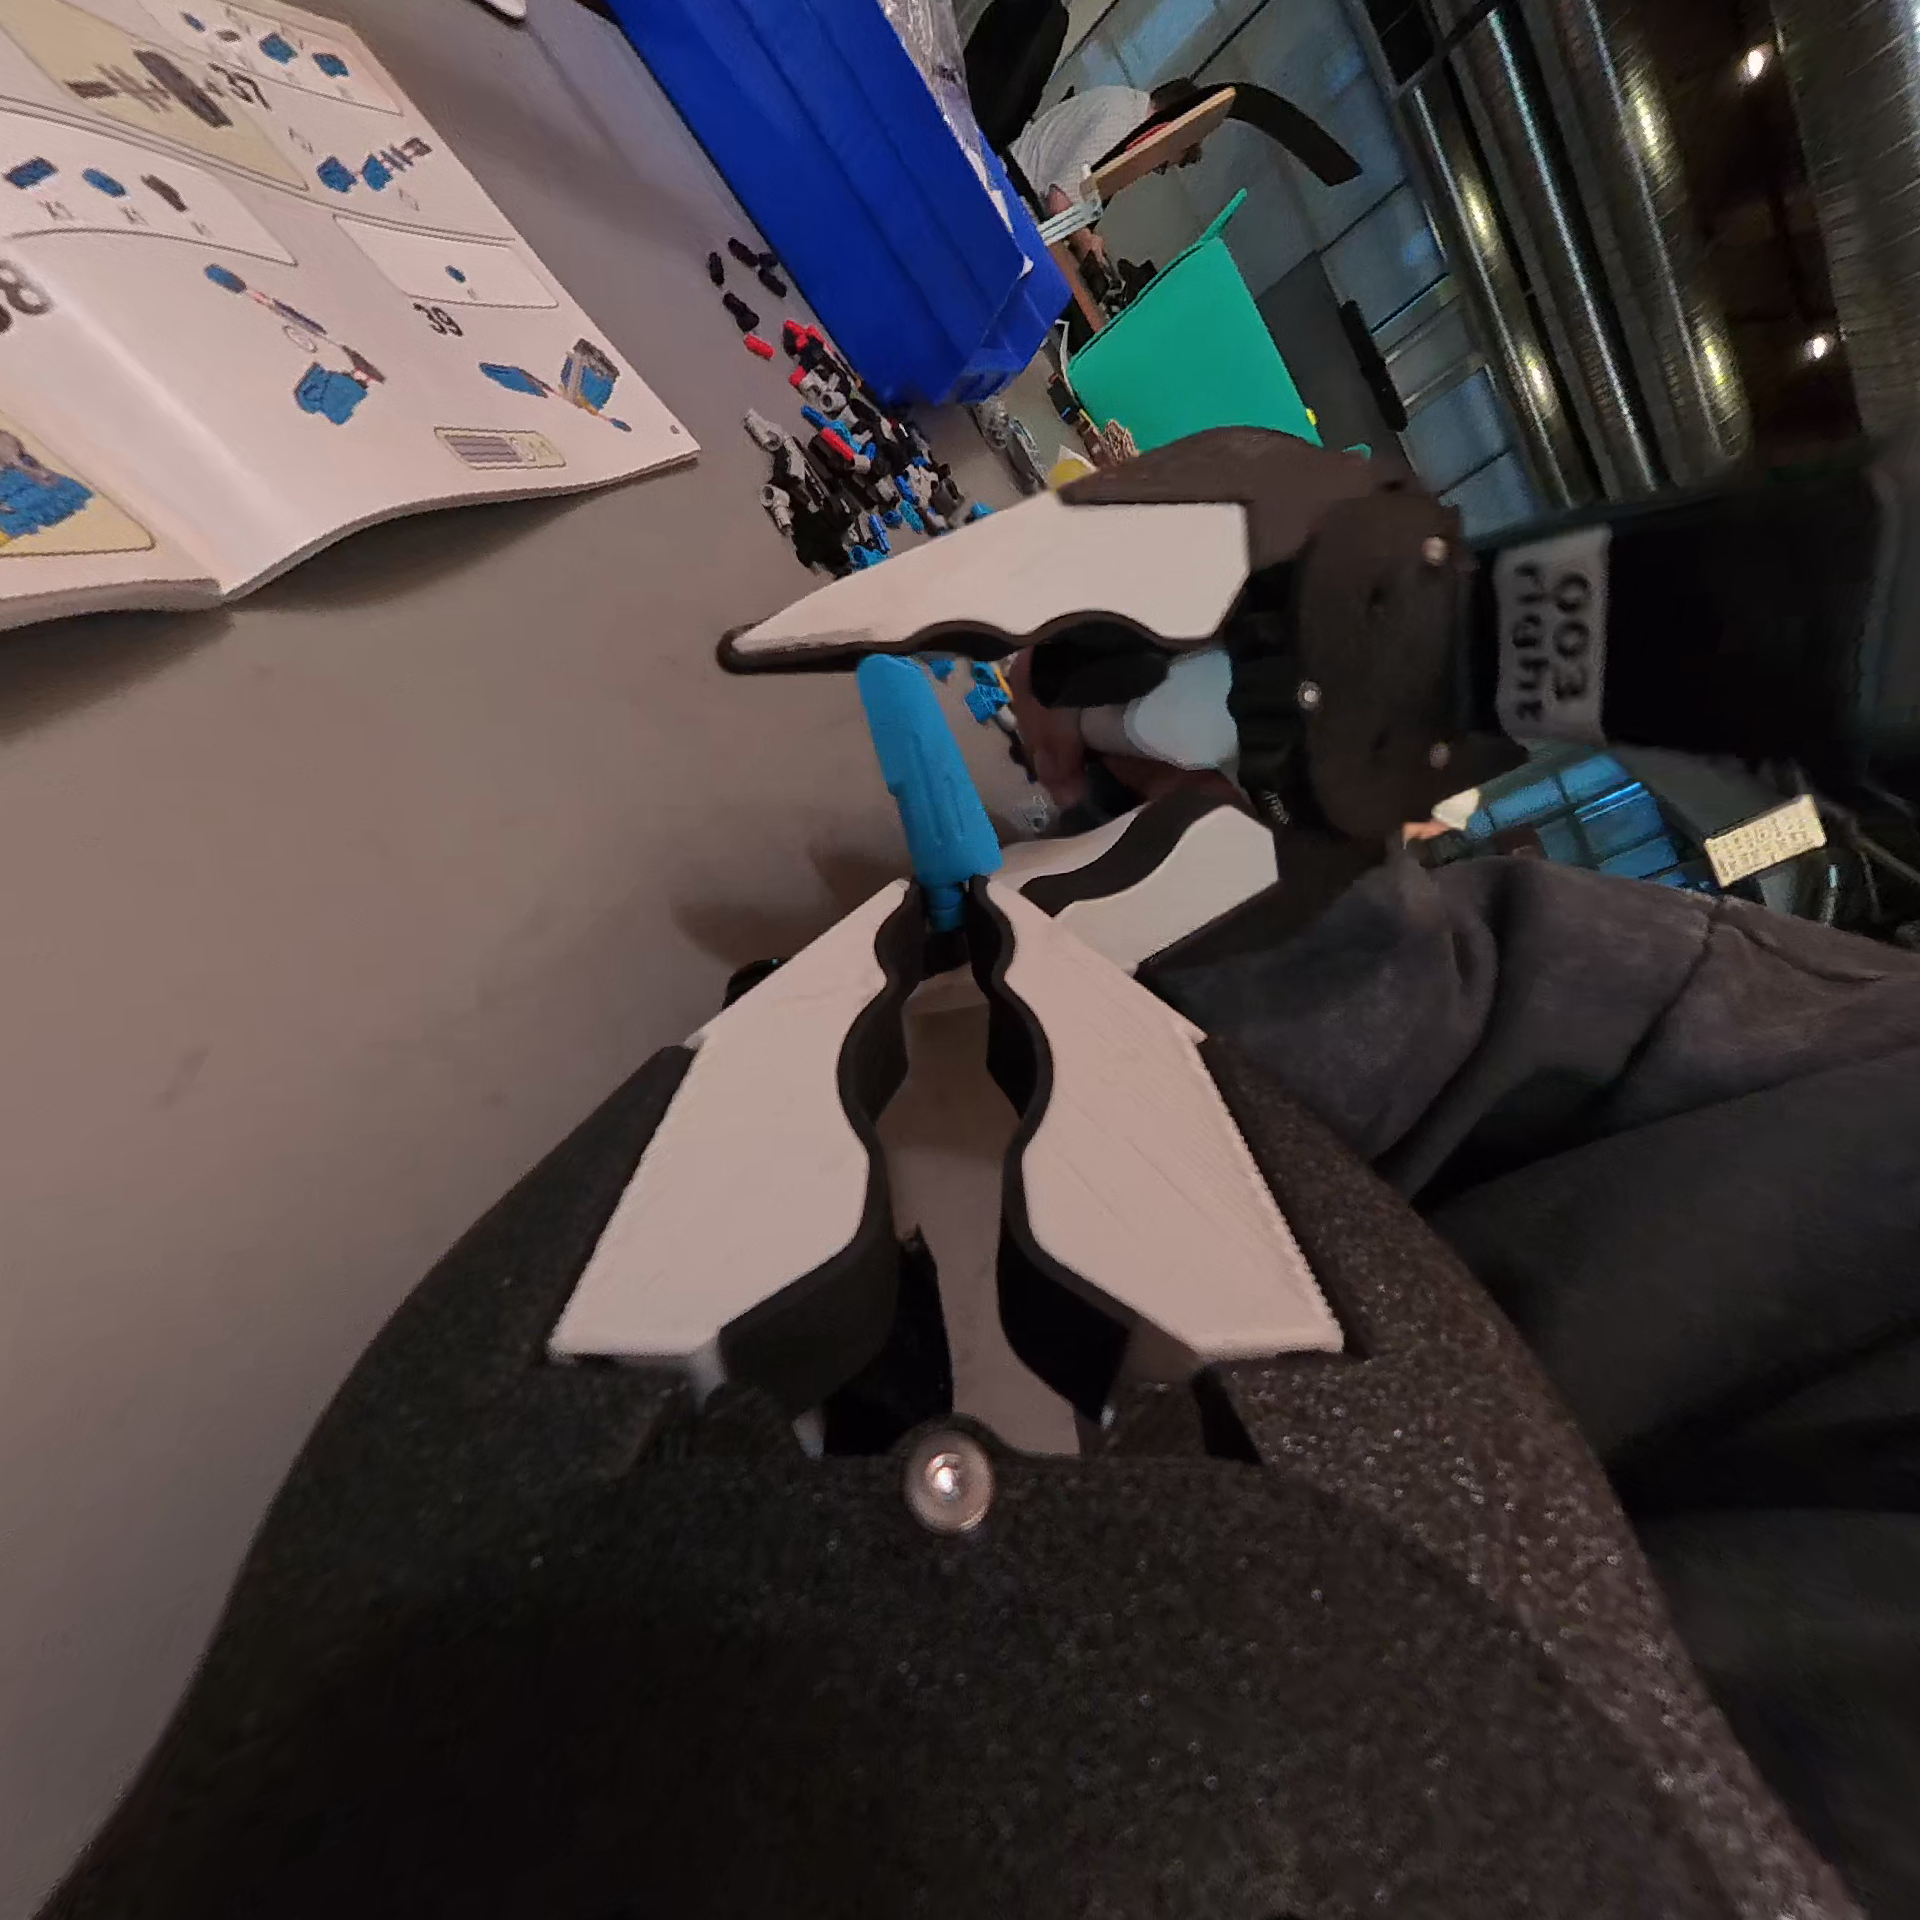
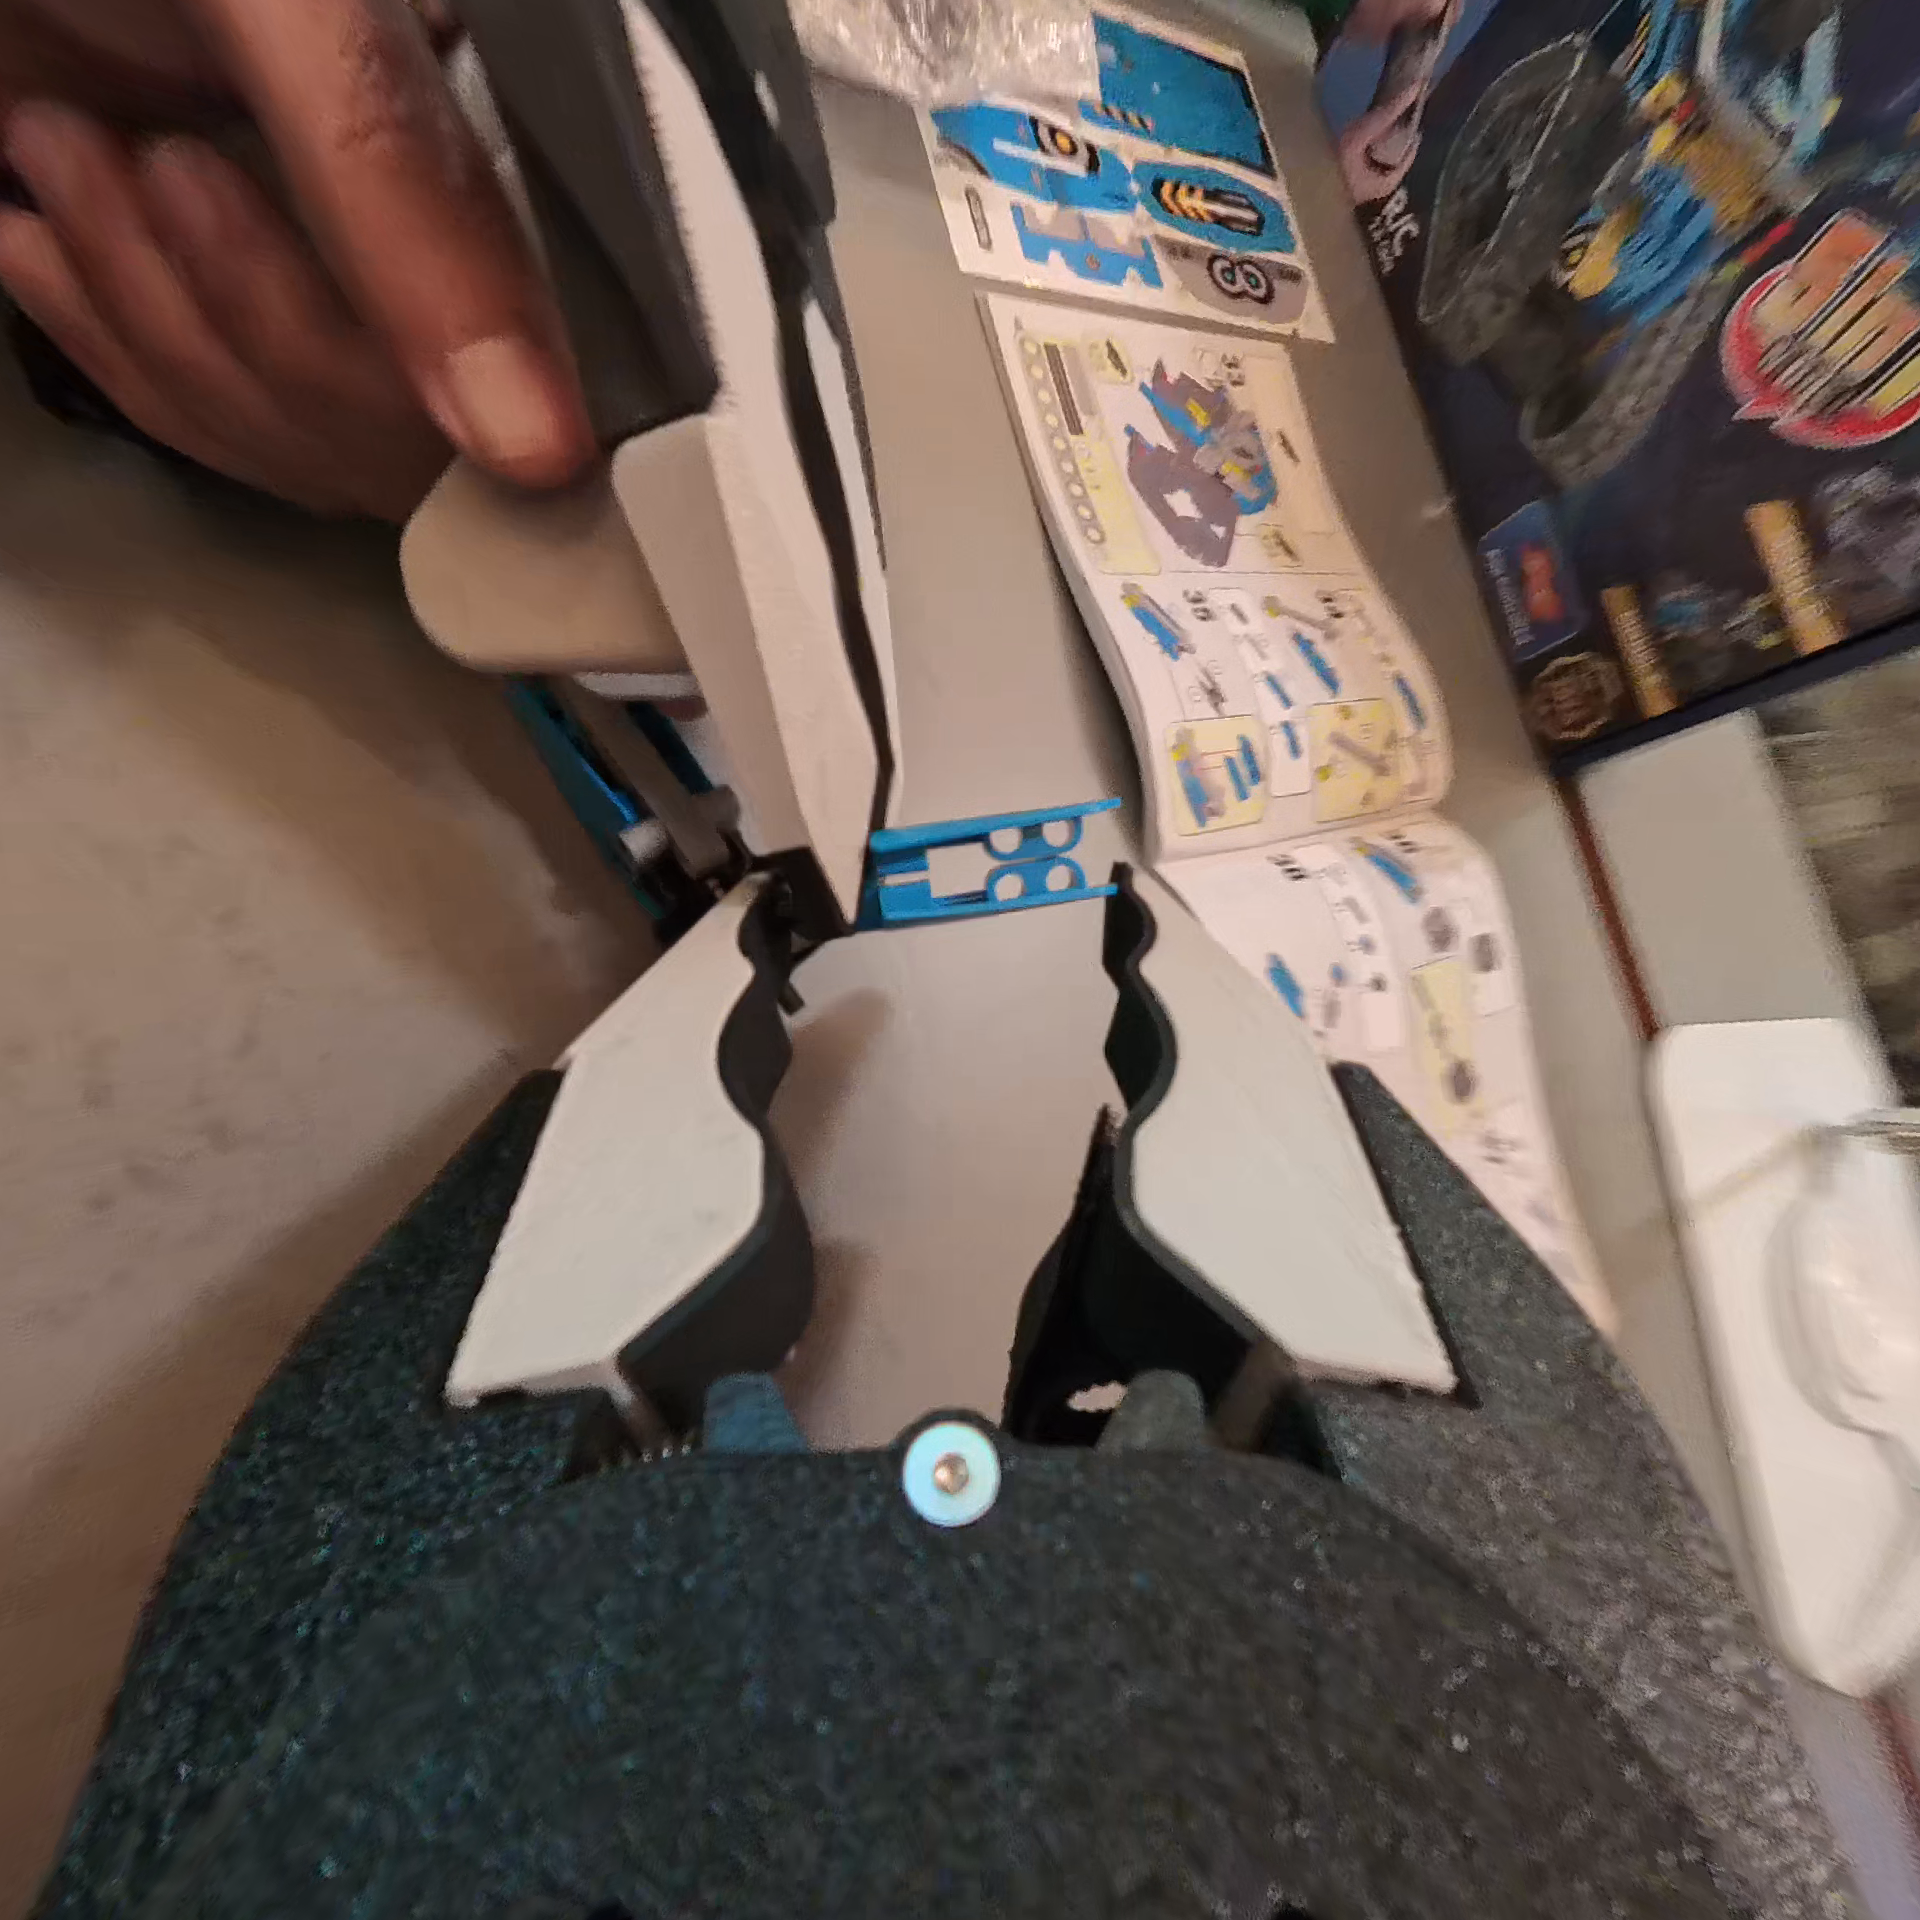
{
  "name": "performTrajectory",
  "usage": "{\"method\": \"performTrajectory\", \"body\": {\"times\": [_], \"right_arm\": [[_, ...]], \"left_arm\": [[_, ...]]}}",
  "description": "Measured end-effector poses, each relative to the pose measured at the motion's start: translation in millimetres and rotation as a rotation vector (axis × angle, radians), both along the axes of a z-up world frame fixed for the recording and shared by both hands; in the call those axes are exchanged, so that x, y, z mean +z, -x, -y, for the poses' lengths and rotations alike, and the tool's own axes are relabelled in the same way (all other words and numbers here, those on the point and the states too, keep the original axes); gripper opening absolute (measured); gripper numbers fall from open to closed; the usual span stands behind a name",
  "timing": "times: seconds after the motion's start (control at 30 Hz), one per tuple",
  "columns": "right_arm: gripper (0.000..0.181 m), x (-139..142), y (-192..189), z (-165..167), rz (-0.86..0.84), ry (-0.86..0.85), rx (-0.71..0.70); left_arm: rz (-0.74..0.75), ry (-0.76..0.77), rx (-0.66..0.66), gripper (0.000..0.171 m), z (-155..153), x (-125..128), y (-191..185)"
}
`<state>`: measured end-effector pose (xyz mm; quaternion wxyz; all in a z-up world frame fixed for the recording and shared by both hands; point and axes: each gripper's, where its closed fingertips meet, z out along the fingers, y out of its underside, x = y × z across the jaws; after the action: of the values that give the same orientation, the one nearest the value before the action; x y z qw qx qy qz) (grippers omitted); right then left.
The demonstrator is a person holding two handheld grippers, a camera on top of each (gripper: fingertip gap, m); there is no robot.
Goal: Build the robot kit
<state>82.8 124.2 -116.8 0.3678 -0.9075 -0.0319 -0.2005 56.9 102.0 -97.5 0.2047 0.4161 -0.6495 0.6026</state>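
Note:
My left gripper (image 1: 943, 896) is shut on the end of a blue plastic building piece (image 1: 920, 774) and holds it above the grey table (image 1: 416, 935). The piece sticks out to the upper finger of my right gripper (image 1: 883, 769), which is open around it. In the right wrist view the blue piece (image 2: 987, 857) lies crosswise between the spread fingers of my right gripper (image 2: 945, 894). Its free end touches the right fingertip (image 2: 1127, 904). The left gripper (image 2: 821, 894) comes in from above, held by a hand (image 2: 312, 260).
An open instruction booklet (image 1: 312, 343) (image 2: 1247, 623) lies on the table. A pile of small black, blue and red parts (image 1: 852, 457) sits by a blue bin (image 1: 862, 177). A sticker sheet (image 2: 1122, 177), a printed box (image 2: 1662, 312), a white object (image 2: 1787, 1299) and a blue assembly (image 2: 582, 790) are nearby. Less than 4 cm separates the two grippers' tips. About 35 cm separates my right fingertips from the white object (image 2: 1787, 1299).

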Motion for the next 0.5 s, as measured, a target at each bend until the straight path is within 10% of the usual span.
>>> {"method": "performTrajectory", "body": {"times": [0.5], "right_arm": [[0.063, 71, -19, -4, -0.315, -0.625, -0.149]], "left_arm": [[-0.016, 0.398, 0.286, 0.006, -62, 64, -19]]}}
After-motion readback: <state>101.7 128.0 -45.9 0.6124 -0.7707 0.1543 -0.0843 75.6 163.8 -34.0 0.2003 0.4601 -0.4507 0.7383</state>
